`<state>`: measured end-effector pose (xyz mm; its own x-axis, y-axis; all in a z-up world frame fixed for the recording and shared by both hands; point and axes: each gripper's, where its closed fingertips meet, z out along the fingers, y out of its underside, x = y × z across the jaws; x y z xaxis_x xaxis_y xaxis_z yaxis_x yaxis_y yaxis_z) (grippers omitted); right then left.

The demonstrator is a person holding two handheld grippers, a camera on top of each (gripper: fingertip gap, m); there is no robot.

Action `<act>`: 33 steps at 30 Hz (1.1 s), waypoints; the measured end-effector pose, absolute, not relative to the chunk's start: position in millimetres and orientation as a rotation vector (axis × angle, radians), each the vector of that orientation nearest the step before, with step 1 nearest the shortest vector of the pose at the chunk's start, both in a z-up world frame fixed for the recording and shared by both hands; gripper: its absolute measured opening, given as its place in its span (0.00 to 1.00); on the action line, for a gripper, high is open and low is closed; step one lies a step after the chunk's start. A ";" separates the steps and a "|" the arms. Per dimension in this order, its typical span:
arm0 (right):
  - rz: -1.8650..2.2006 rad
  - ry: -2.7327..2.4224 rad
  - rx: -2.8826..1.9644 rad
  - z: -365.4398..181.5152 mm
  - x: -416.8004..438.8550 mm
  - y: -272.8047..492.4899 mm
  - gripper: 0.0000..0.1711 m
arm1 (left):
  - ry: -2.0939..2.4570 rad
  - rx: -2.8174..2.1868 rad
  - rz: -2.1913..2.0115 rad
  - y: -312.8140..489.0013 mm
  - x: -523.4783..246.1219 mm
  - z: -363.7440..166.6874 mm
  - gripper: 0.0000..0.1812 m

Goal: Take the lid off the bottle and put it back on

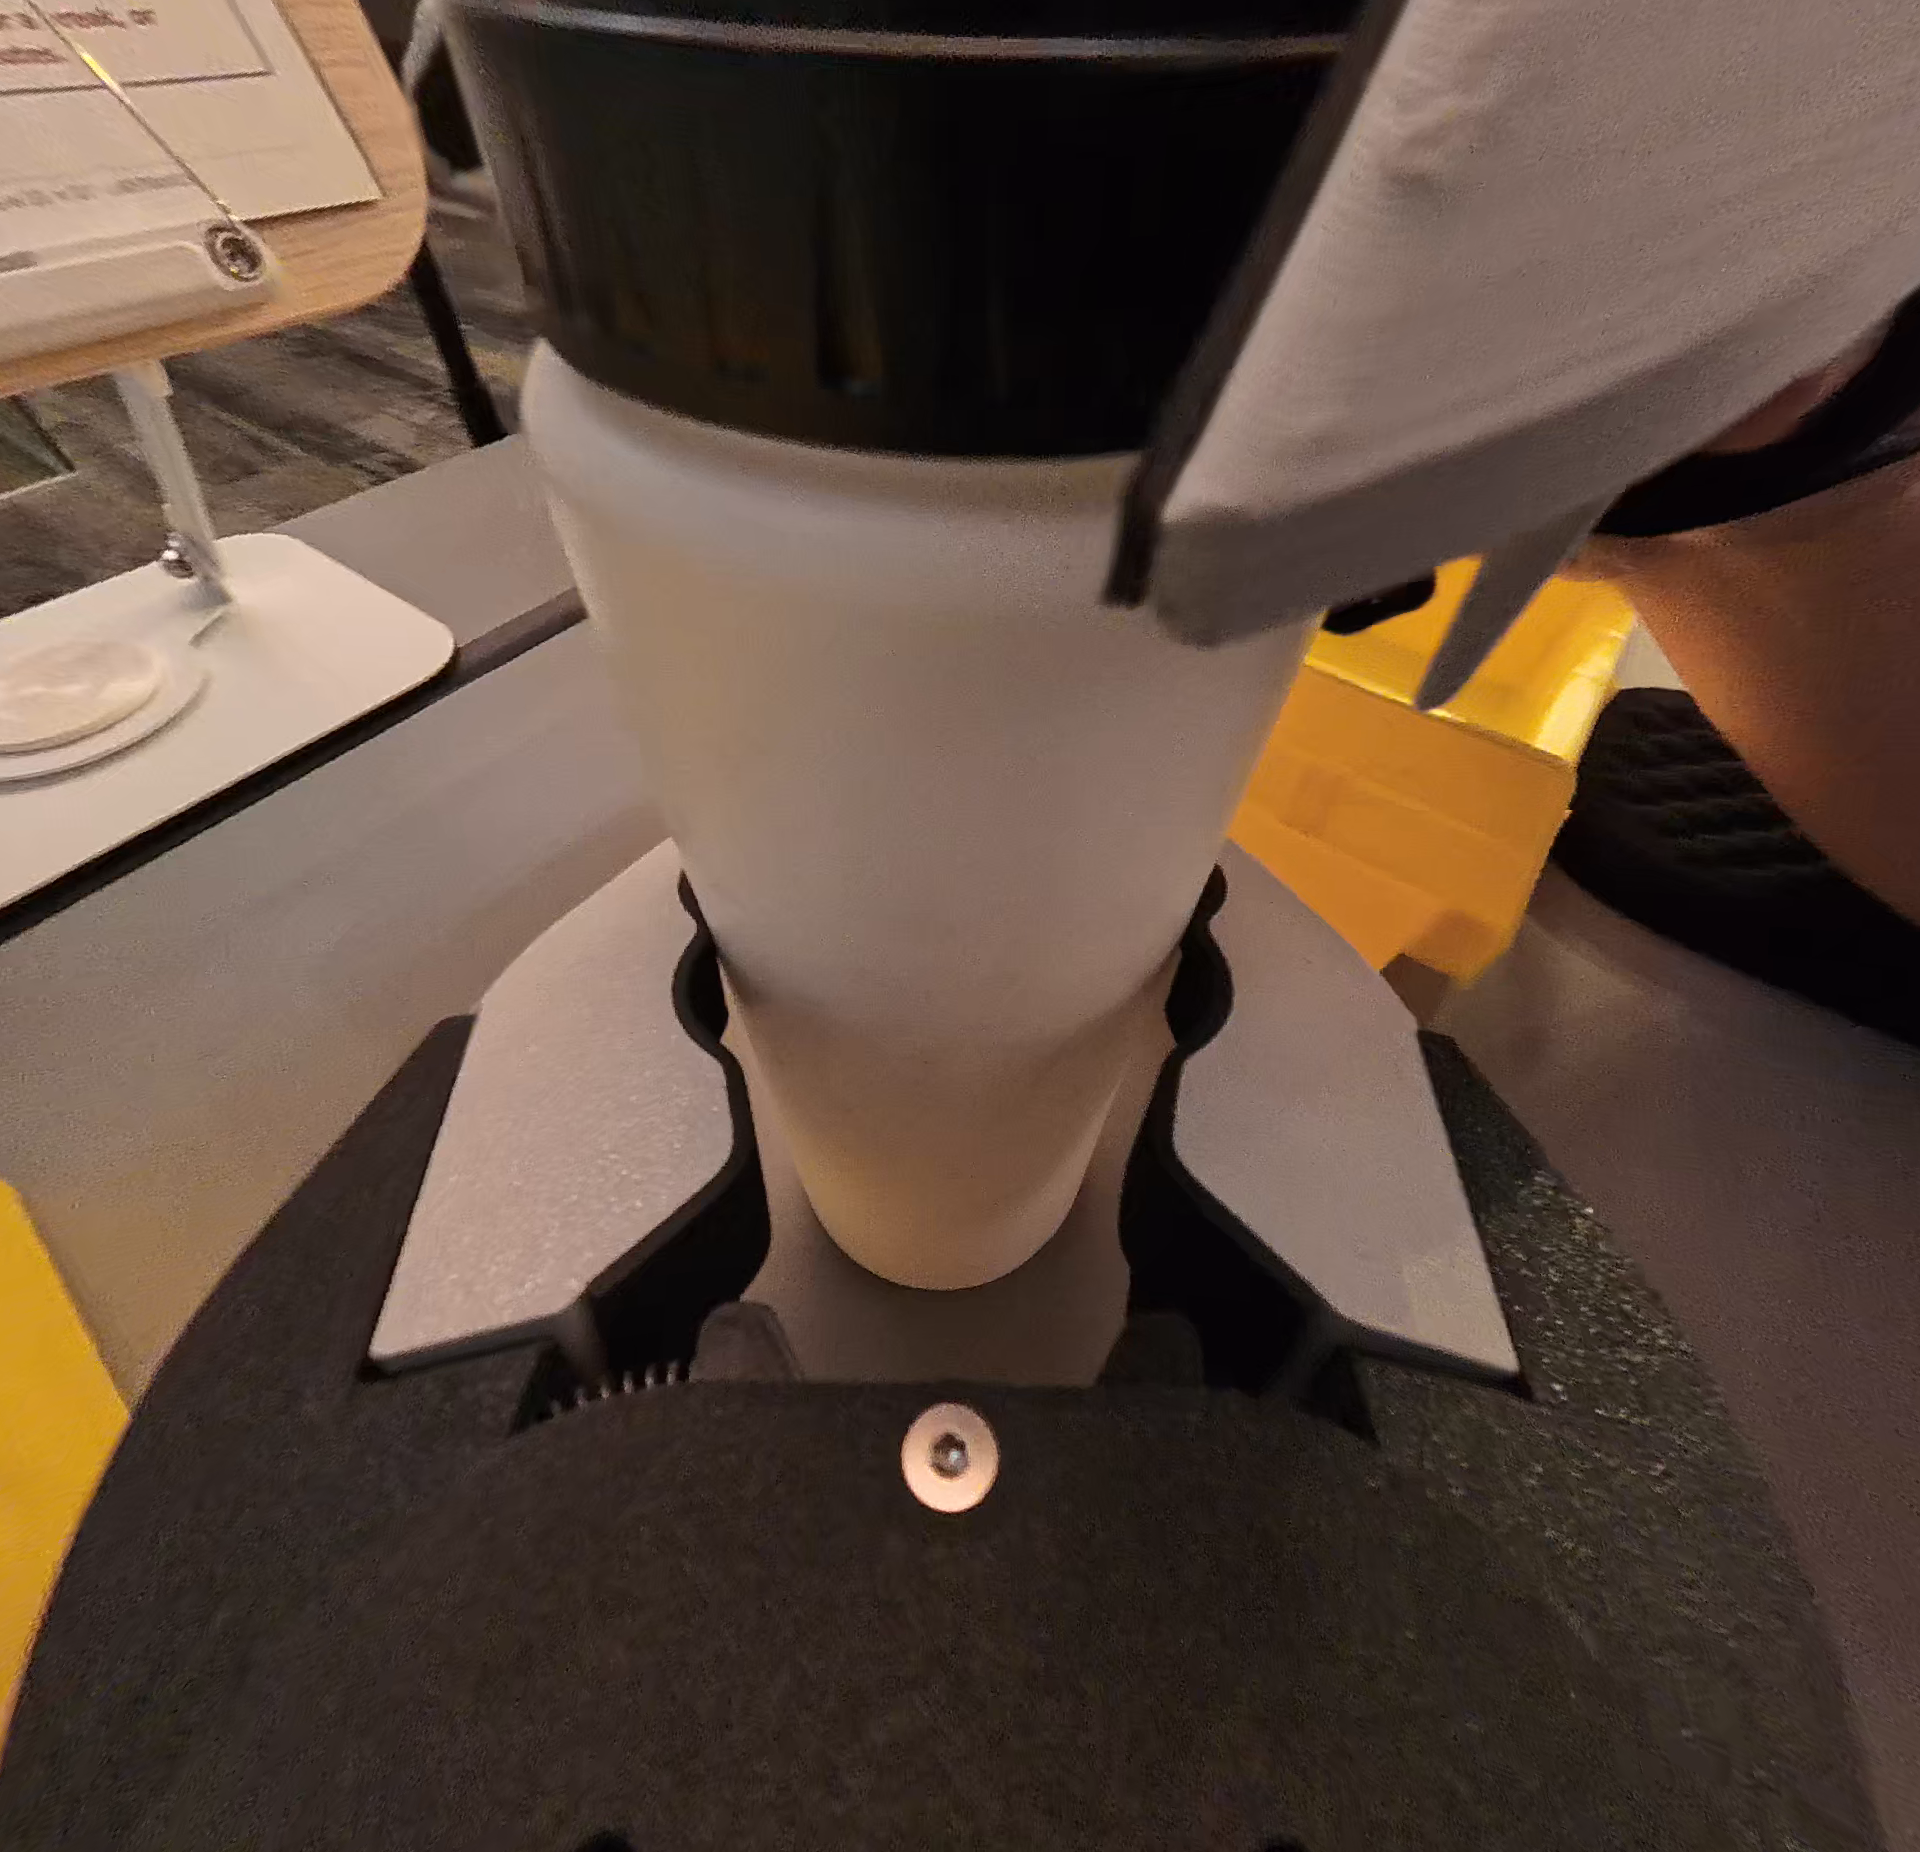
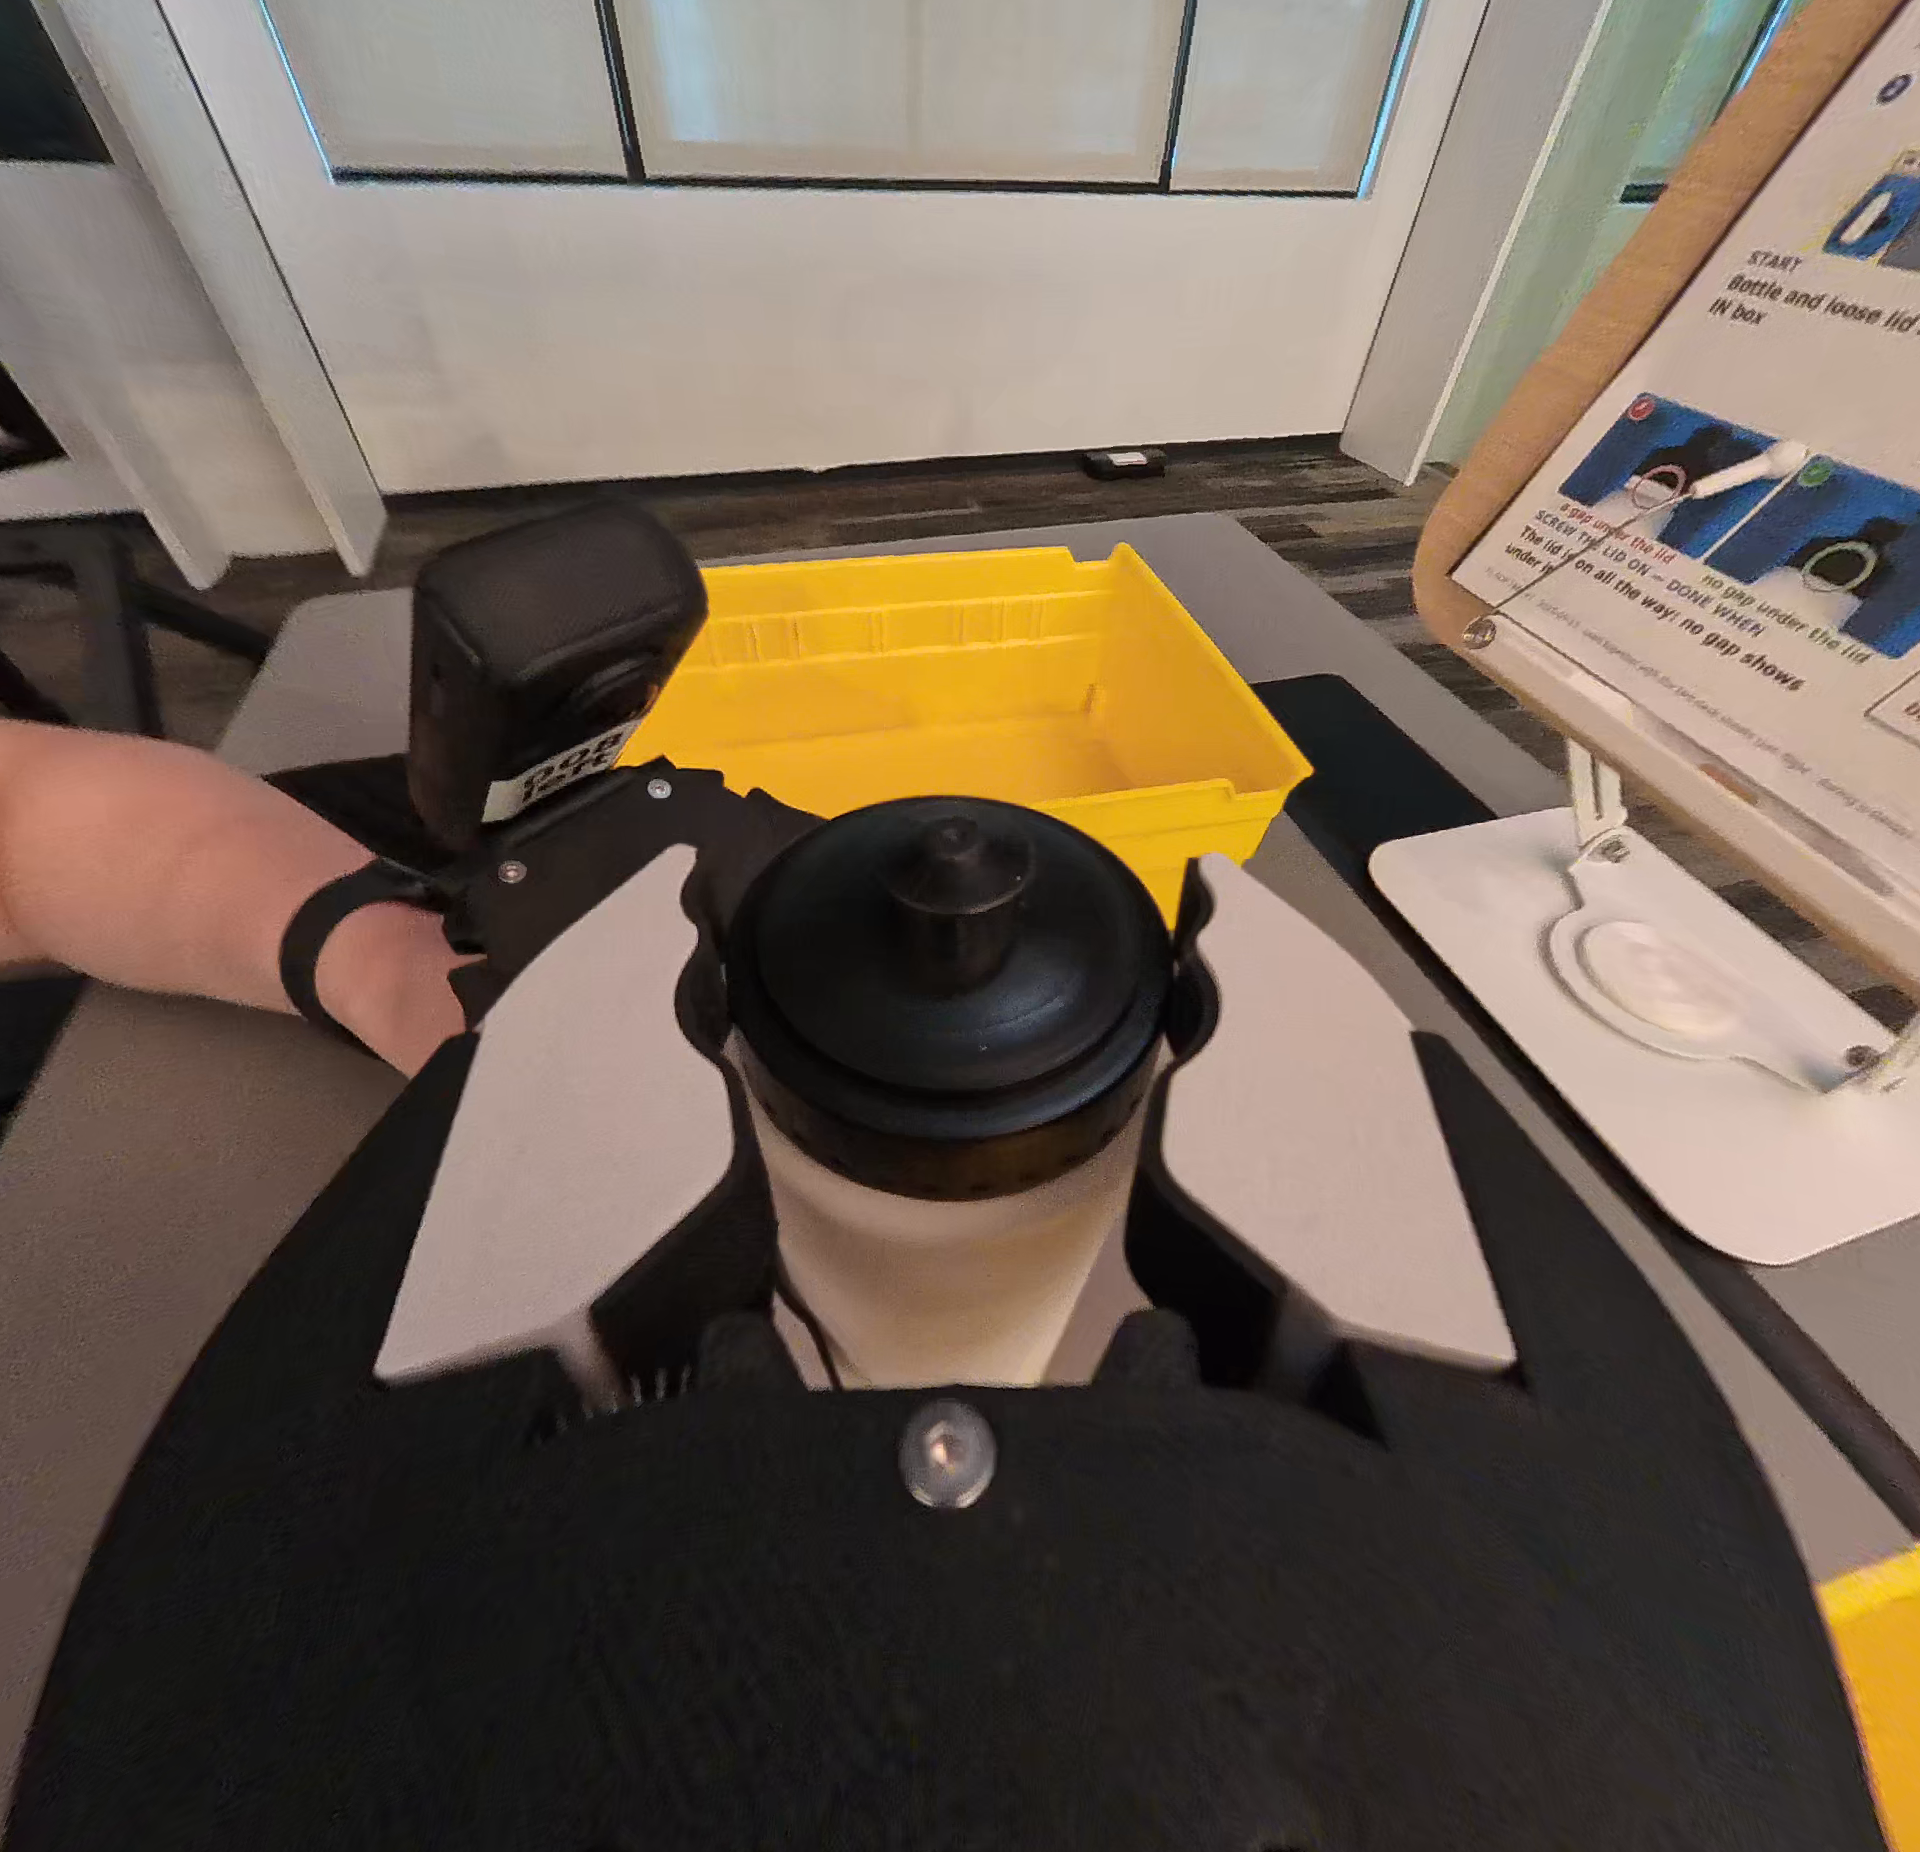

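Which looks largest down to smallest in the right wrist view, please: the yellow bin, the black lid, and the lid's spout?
As they appear:
1. yellow bin, though it sits farther back, so it is really bigger still.
2. black lid, nearer the camera, between the right gripper fingers.
3. spout, clearly smallest.

A printed instruction sheet (image 2: 1756,514) stands on a wooden board (image 2: 1538,389); a lettered sticker (image 2: 556,768) sits on a black camera (image 2: 540,649).

Left gripper (image 1: 951,955) clamped on lower body of white bottle (image 1: 914,722), black lid (image 1: 883,233) seated on top; right gripper's grey finger (image 1: 1507,275) lies against lid's right side, yellow bin (image 1: 1392,815) behind, on grey table (image 1: 260,929).
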<state>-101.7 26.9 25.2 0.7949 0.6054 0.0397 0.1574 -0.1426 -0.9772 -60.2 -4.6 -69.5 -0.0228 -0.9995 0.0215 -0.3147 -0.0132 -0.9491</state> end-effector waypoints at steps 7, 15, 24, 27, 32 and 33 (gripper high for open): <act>0.310 -0.334 -1.672 29.1 -94.0 40.9 0.46 | 1.375 -1.559 -1.026 9.5 -59.7 -70.3 0.47; 0.348 -0.391 -1.676 28.7 -95.5 40.4 0.46 | 1.393 -1.529 -1.022 10.7 -59.7 -70.2 0.47; 0.427 -0.474 -1.678 29.1 -97.2 33.2 0.46 | 1.425 -1.528 -1.019 6.0 -60.1 -71.0 0.47; 0.367 -0.453 -1.668 30.1 -97.9 34.9 0.46 | 1.409 -1.541 -1.013 7.3 -60.1 -70.6 0.46; 0.309 -0.448 -1.675 30.5 -98.3 35.8 0.46 | 1.393 -1.528 -1.013 8.2 -59.0 -69.5 0.46; 0.306 -0.450 -1.677 30.5 -97.1 36.0 0.46 | 1.390 -1.509 -1.023 8.2 -58.3 -68.9 0.46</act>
